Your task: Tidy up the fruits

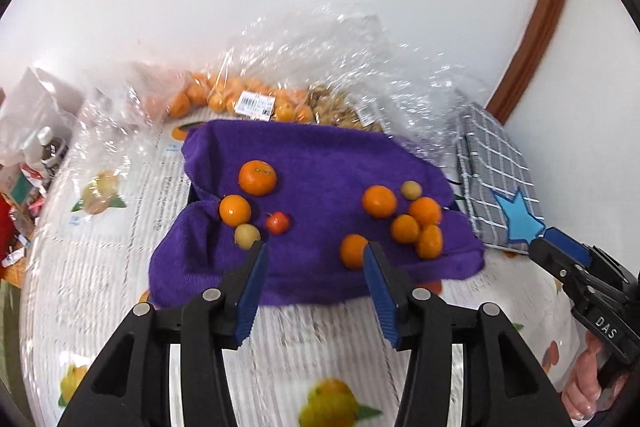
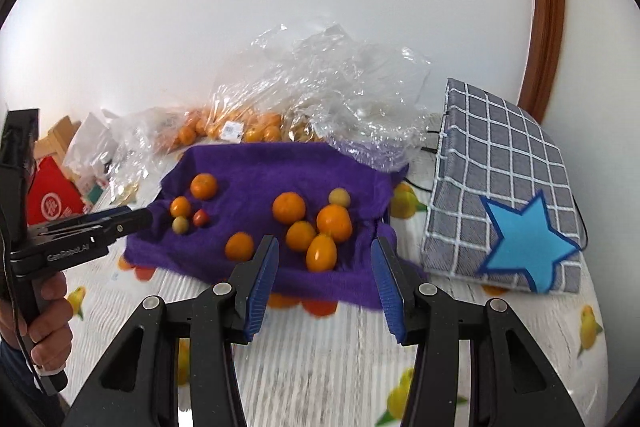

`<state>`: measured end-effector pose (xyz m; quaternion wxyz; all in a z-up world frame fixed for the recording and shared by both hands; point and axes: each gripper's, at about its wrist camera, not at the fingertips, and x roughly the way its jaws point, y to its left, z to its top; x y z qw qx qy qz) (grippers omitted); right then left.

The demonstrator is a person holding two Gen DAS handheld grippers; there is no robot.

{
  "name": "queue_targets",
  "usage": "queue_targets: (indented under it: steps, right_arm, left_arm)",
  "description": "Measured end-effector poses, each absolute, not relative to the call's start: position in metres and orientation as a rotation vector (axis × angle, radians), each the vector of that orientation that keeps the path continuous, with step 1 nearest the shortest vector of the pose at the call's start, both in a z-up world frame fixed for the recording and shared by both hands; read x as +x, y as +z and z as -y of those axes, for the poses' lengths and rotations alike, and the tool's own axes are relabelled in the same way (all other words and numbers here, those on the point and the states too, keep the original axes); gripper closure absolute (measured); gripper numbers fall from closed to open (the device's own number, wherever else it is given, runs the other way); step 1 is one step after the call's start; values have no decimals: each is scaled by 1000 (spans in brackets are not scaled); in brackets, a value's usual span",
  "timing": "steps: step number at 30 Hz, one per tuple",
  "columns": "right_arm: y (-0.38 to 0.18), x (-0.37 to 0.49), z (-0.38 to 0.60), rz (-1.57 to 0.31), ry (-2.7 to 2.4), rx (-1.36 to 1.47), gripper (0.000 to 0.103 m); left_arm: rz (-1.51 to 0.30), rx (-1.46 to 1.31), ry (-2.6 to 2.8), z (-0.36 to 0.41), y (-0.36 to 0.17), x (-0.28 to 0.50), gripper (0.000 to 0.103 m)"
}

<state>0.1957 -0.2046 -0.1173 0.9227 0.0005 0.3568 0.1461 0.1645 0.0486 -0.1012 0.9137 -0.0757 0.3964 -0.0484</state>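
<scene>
A purple towel [image 1: 320,223] lies spread on a table covered by a fruit-printed cloth [image 1: 100,267], and the fruits sit on it in two loose groups. The left group holds two oranges [image 1: 257,177], one small red fruit [image 1: 277,223] and one pale yellow-green fruit [image 1: 247,235]. The right group holds a cluster of oranges [image 2: 334,223] touching one another, with a second pale fruit [image 2: 339,197] just behind them; one orange [image 2: 239,246] lies apart, between the two groups. The left gripper [image 1: 314,251] hovers above the towel's near edge with its jaws spread wide and nothing between them — its right fingertip stands just in front of the lone orange. The right gripper [image 2: 324,247] hovers near the right cluster, jaws likewise released and holding nothing. Behind the towel, crumpled clear plastic bags [image 2: 320,87] hold more oranges against a white wall. A grey checked cloth with a blue star [image 2: 504,203] lies beside the towel on the right.
</scene>
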Motion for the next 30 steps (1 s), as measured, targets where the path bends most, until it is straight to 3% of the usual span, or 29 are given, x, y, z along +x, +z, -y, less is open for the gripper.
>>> queue_targets:
  steps: [3,5,7,11,14,30]
  right_arm:
    - [-110,173,212,-708,271,5,49]
    - [-104,157,219,-689,259,20,25]
    - [-100,142,223,-665,253,15,16]
    - [-92,112,230,-624,225,-14,8]
    - [-89,98,236,-632,202,-21,8]
    - [-77,56,249,-587,157,3,8]
  left_arm:
    - [-783,-138,-80,-42,-91,139,53]
    - [-763,-132,-68,-39,-86,127,47]
    - [-730,-124,-49,-36,-80,111,39]
    - [-676,-87,-20,-26,-70,83,30]
    - [-659,-81,-20,-22,-65,69,25]
    - [-595,-78,1,-12,-48,35,22]
